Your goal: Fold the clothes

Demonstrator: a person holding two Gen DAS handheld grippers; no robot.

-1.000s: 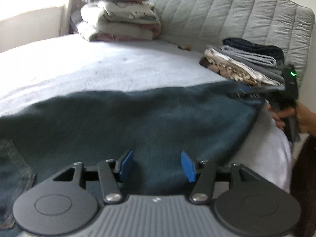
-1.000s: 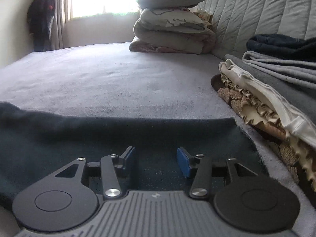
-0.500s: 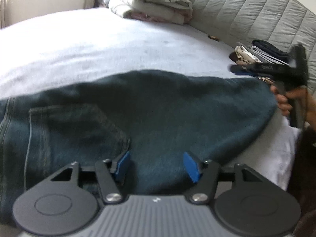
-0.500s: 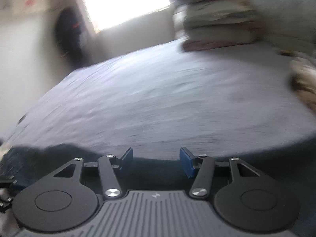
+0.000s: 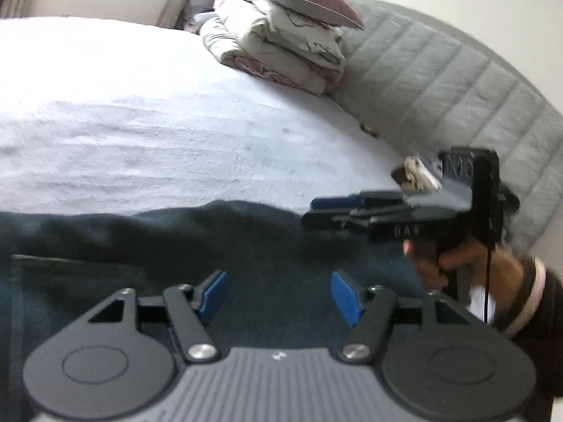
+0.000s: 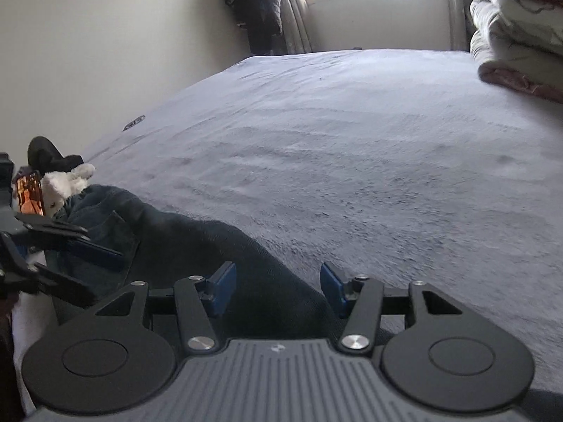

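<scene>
- Dark jeans lie folded along the near edge of the bed.
- Left gripper: jaws have just been opening, nothing pinched, denim below.
- Right gripper: jaws apart, empty.
- Risk: pinching only one layer drags the fold open.

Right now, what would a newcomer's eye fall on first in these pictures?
First, the dark jeans spread along the near edge of the pale bed. Next, the two grippers above them, left gripper and right gripper, both open and empty. Then the pile of bedding by the headboard.
</scene>
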